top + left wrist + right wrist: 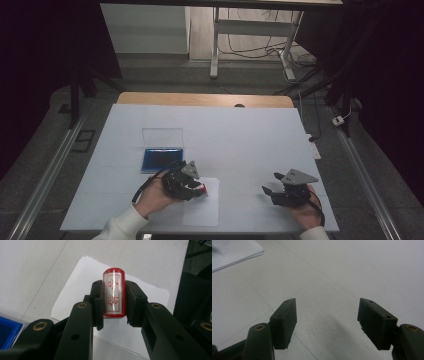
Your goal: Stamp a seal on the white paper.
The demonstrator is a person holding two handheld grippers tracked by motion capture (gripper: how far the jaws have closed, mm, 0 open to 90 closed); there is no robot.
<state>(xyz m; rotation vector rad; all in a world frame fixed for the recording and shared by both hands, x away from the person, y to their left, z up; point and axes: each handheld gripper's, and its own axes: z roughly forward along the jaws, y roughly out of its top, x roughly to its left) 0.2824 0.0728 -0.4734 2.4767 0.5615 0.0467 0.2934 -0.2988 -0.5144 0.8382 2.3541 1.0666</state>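
A glossy, clear plastic stamp [114, 293] with red-printed characters catches the light between the matt black plastic pads of the left claw [114, 305], brass-coloured metal rivets showing on its arms. Beneath lies a smooth white paper sheet [75, 290] on the matt white bench [32, 270], beside a shiny blue plastic ink pad case [161, 159].

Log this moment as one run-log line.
left gripper: shut on red stamp | stamp: over paper sheet | ink pad: open, beside sheet | right gripper: open, holding nothing, over table
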